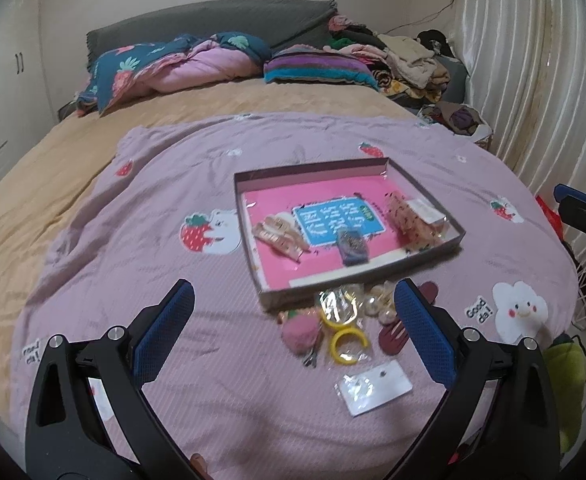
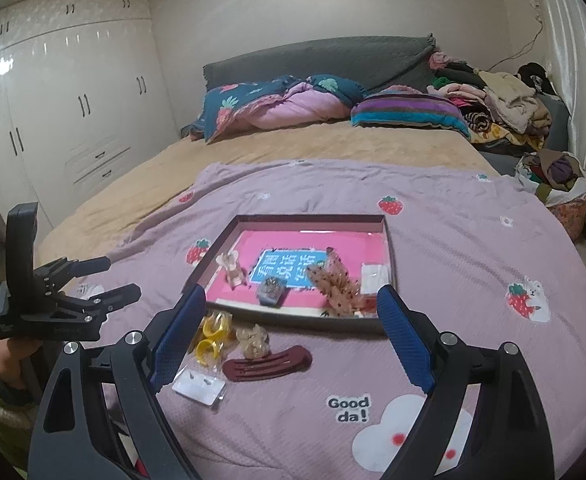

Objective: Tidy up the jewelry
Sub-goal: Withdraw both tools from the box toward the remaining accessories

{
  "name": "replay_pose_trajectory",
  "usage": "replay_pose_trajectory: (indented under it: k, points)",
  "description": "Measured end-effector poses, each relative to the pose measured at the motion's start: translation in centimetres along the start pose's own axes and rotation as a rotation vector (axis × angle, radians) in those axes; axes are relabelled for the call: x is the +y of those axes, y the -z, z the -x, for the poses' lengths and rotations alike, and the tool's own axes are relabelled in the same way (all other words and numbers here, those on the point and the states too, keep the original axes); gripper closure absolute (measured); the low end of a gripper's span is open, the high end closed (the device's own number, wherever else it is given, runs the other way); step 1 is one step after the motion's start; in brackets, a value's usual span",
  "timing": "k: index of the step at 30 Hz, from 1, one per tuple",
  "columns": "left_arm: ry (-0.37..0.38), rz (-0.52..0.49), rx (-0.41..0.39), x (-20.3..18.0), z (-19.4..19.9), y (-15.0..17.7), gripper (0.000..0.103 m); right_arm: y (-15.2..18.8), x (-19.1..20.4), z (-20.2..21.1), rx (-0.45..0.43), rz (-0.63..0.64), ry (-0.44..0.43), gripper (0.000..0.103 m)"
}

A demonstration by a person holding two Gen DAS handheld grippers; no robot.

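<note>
**Both jaws wide, nothing gripped, loose jewelry lying ahead**

The jaws of the left gripper (image 1: 293,324) and the right gripper (image 2: 291,326) stood spread wide and held nothing. The loose jewelry lay on the lilac blanket (image 2: 453,248) just in front of the near wall of the shallow tray (image 2: 387,240): a dark red hair clip (image 2: 267,364), yellow rings in a clear packet (image 2: 209,336), a pearl cluster (image 1: 381,304), a pink pompom piece (image 1: 301,330) and a white earring card (image 1: 375,386).

The hair clip lay nearly between the right gripper's fingers, a little left of centre, its long axis running crosswise to them; turning the wrist would likely suit a grasp across its narrow width. The right gripper appeared the better placed for it, while the rings and pompom sat ahead of the left gripper.

Inside the tray already lay a beige claw clip (image 1: 279,232), a small blue box (image 1: 353,246) and a spotted bow (image 2: 335,284).

The blanket read "Good da!" (image 2: 349,408); the tray's blue panel carried Chinese characters, not clearly legible.
</note>
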State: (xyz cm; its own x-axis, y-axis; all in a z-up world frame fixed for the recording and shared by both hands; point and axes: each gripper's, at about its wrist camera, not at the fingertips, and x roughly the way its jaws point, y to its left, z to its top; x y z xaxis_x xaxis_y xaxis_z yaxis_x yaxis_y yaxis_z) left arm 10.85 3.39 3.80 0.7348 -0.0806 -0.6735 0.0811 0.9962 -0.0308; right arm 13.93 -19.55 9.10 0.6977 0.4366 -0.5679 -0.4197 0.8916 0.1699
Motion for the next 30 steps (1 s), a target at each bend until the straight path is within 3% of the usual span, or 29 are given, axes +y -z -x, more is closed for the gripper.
replay_pose_trajectory:
  k: [17,30]
  points:
    - [-0.023,0.014,0.084,1.5,-1.2,3.8,0.009,3.2,1.7,-3.0,0.102,0.01,-0.039,0.017]
    - [0.005,-0.004,0.134,1.1,-3.1,5.3,0.009,4.7,2.5,-5.7,0.165,0.039,-0.045,0.017]
